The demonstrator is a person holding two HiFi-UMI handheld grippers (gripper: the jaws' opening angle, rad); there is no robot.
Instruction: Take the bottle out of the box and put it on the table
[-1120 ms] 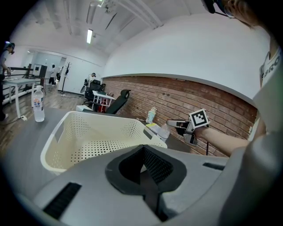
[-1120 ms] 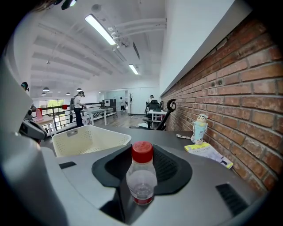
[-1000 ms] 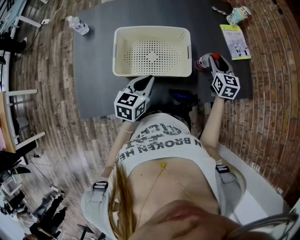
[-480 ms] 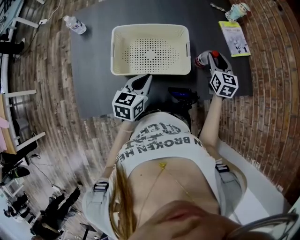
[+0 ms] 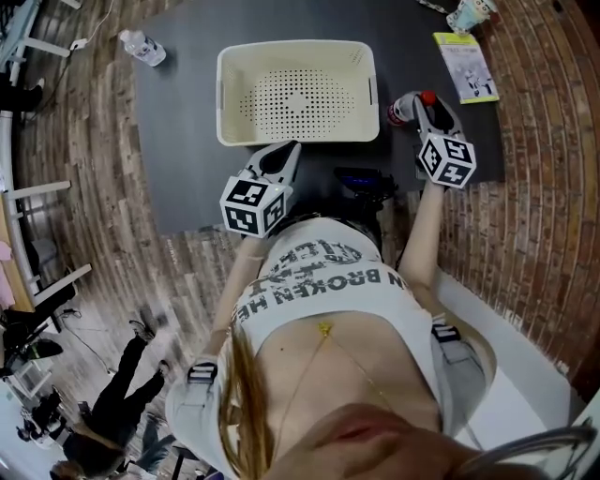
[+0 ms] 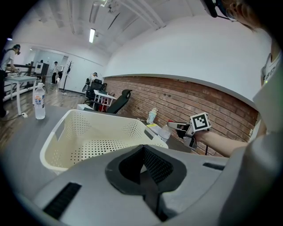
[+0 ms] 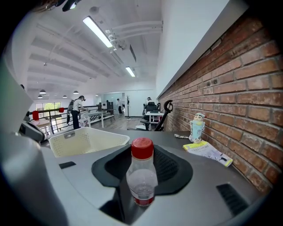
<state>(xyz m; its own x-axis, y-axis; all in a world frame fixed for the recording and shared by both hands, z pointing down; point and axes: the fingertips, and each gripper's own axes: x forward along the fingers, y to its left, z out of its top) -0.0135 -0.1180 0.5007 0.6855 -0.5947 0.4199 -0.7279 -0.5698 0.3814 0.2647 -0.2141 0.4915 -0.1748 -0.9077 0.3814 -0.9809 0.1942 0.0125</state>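
Note:
A cream perforated box (image 5: 295, 94) (image 6: 95, 137) stands empty on the dark table (image 5: 187, 141). A small clear bottle with a red cap (image 5: 405, 109) (image 7: 141, 174) is to the right of the box. It stands upright between the jaws of my right gripper (image 5: 418, 103) (image 7: 142, 164), which is shut on its body. My left gripper (image 5: 287, 155) (image 6: 142, 149) rests at the box's near edge, its jaws shut with nothing between them.
A water bottle (image 5: 142, 47) (image 6: 40, 100) stands at the table's far left corner. A yellow booklet (image 5: 466, 67) (image 7: 208, 152) and a cartoon figure (image 5: 469, 11) (image 7: 197, 126) lie far right by the brick wall. A black device (image 5: 366, 183) sits at the near edge.
Both grippers and the bottle keep their places; only the head view has shifted slightly. A person on the floor at the lower left has walked further into view.

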